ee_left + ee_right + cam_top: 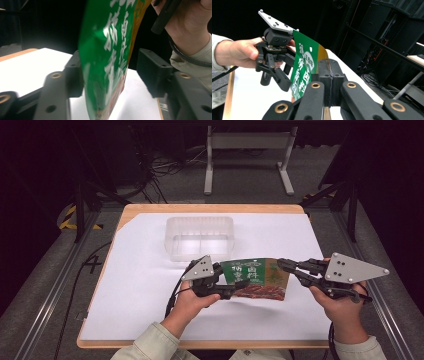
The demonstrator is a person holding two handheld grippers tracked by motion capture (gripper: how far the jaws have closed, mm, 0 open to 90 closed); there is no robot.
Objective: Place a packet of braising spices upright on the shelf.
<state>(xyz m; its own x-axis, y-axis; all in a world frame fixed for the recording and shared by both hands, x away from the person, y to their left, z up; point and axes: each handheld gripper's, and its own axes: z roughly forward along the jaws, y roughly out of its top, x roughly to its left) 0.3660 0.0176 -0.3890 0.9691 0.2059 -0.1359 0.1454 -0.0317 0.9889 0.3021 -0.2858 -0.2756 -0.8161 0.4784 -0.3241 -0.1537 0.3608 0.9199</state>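
A green snack bag [256, 277] with white lettering and a red-brown lower band hangs above the white sheet, held upright between both grippers. My right gripper [285, 266] is shut on the bag's orange right edge; in the right gripper view its jaws [331, 75] are pressed together on that edge. My left gripper [227, 282] is at the bag's left end. In the left gripper view the bag [112, 50] stands between its jaws, touching the left one, with a clear gap to the right one, so the left gripper [110, 72] is open.
A clear plastic container [200, 237] stands empty just behind the bag at mid-table. A white sheet [140, 285] covers the wooden table [210, 208]. A white metal stand [247, 142] and cables lie on the floor beyond.
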